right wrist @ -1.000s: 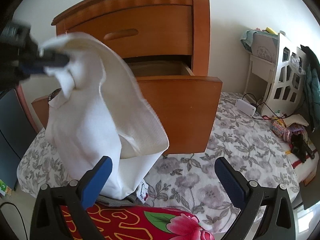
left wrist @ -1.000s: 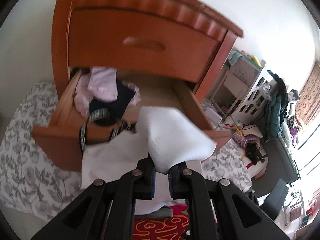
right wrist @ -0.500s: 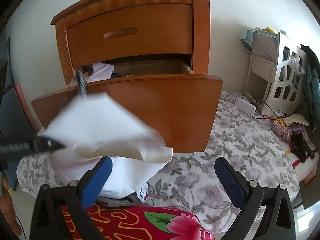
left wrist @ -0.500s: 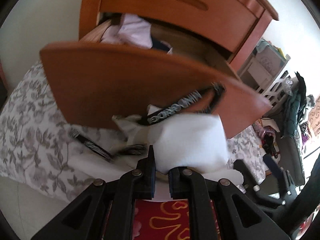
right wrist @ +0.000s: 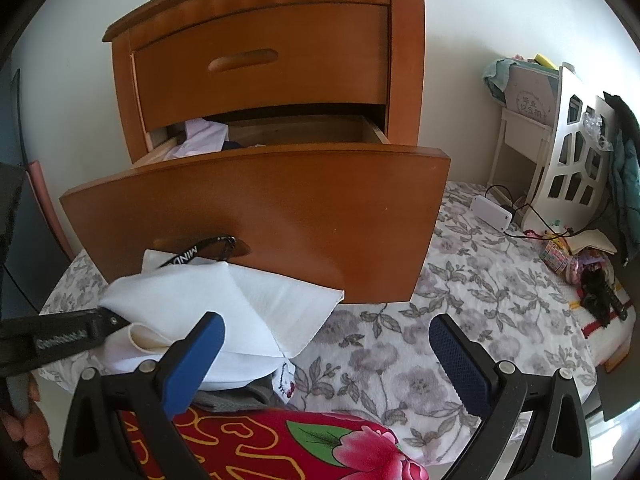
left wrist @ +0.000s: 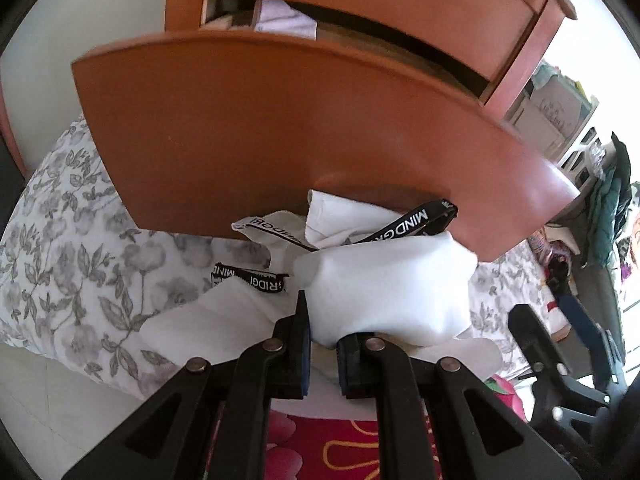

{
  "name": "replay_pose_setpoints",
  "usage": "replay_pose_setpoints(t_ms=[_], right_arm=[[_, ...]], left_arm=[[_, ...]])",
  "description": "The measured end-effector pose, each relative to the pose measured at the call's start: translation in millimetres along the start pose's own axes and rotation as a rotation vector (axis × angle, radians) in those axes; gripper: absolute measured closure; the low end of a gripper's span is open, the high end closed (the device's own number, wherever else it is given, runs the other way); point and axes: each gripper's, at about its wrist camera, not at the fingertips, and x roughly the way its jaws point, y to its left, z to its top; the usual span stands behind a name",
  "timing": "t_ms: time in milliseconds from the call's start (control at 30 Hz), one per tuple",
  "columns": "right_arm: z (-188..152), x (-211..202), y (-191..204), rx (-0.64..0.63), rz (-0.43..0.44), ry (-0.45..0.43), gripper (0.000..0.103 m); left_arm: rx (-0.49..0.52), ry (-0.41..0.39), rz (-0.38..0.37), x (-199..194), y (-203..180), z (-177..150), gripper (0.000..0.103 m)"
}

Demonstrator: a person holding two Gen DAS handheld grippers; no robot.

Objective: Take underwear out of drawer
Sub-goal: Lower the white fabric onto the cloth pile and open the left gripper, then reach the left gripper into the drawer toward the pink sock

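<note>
Left wrist view: we see the left gripper clenched on a fold of the white underwear, the garment bunched just past the fingertips. It hangs below the front panel of the open drawer, outside it, over the floral bedspread. More white pieces with black lettered waistbands lie on the bedspread under the held one. Inside the drawer a pale garment is left at the back.

Right wrist view: the right gripper stands released, jaws wide, nothing between them; it hovers over the bedspread in front of the nightstand. The left gripper enters from the left edge, pinching the white underwear low over the pile, near a red flowered cloth.

Progress, as we judge it: the held piece is out of the drawer and nearly down on the pile; release remains. At least one pale garment and something dark beside it are still in the drawer, so further picks look likely.
</note>
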Motion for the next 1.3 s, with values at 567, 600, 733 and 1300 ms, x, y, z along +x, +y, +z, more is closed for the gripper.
replay_pose_setpoints(t_ms=[567, 600, 733, 1300], right_arm=[[0, 0, 1, -0.003, -0.001, 0.003, 0.0], [0, 0, 1, -0.003, -0.001, 0.004, 0.0], [0, 0, 1, -0.004, -0.002, 0.003, 0.0], [0, 0, 1, -0.007, -0.004, 0.002, 0.0]], left_arm=[[0.009, -0.038, 0.008, -23, 4, -6, 0.044], [0.006, -0.04, 0.013, -24, 6, -6, 0.043], [-0.011, -0.064, 0.038, -32, 12, -6, 0.036], [-0.011, -0.139, 0.101, -46, 12, -6, 0.013]])
